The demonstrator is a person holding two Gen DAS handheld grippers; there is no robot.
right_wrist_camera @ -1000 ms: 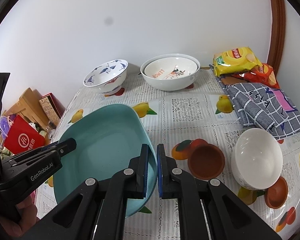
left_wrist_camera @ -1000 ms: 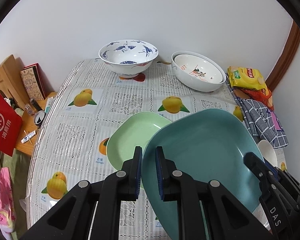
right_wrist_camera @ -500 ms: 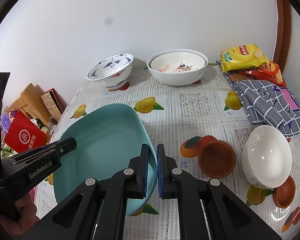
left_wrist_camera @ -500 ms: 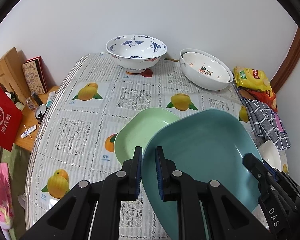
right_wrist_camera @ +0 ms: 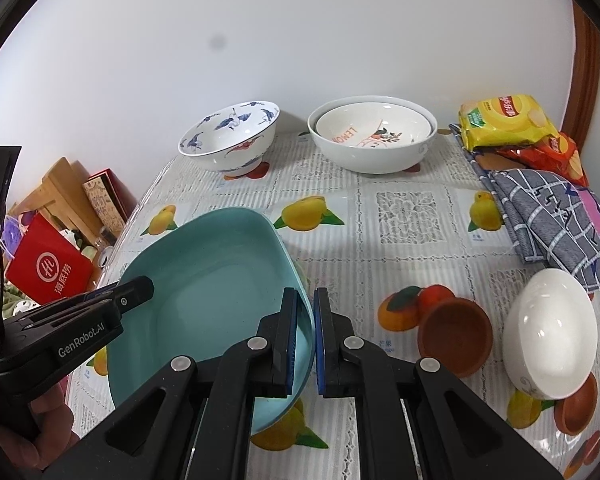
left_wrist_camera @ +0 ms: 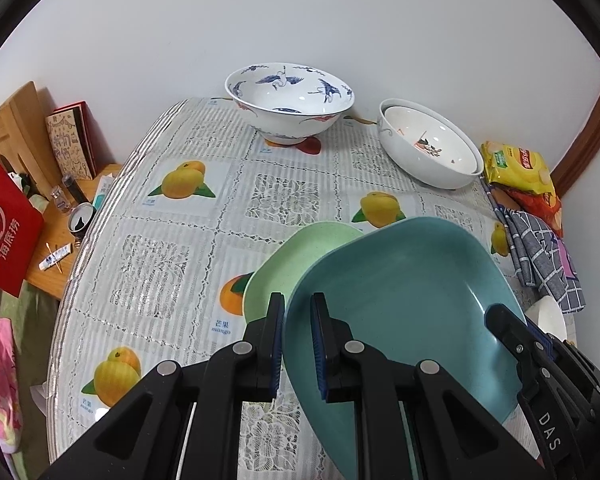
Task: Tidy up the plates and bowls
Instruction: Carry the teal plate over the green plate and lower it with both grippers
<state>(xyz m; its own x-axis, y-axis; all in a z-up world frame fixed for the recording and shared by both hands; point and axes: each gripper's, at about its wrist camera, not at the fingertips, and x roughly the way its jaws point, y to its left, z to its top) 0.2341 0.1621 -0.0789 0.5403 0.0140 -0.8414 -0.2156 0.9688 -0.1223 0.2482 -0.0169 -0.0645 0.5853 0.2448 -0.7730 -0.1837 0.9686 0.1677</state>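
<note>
Two grippers share one load: the teal plate point(left_wrist_camera: 404, 296) hangs over the surface point(left_wrist_camera: 204, 240), tilted, pinched at opposite edges. Farthest left in the left wrist view, the left gripper point(left_wrist_camera: 296, 344) has its jaws narrowed onto the plate's near-left rim. Just beyond that rim lies the light green plate point(left_wrist_camera: 300, 256), flat on the fruit-print cloth and partly hidden under the teal one. My reading is that the teal plate is meant to go down onto it as a stack, a step not yet finished, since the teal plate is clear of the cloth on the side both cameras show.

Further back, the blue-and-white bowl point(left_wrist_camera: 290, 100) stands alone. To its right, two white bowls point(right_wrist_camera: 372, 136) are already nested, one inside the other, which looks like finished work.

Moving right in the right wrist view, the right gripper point(right_wrist_camera: 305, 340) holds the teal plate's opposite rim, jaws nearly closed on it. Past it sit a brown clay bowl point(right_wrist_camera: 454, 338), a plain white bowl point(right_wrist_camera: 550, 330) and a second small brown bowl point(right_wrist_camera: 576, 404) at the edge, touching the white bowl or very nearly, and unsorted. These loose pieces, and perhaps the blue-and-white bowl, seem to remain, so the job appears roughly half done.
</note>
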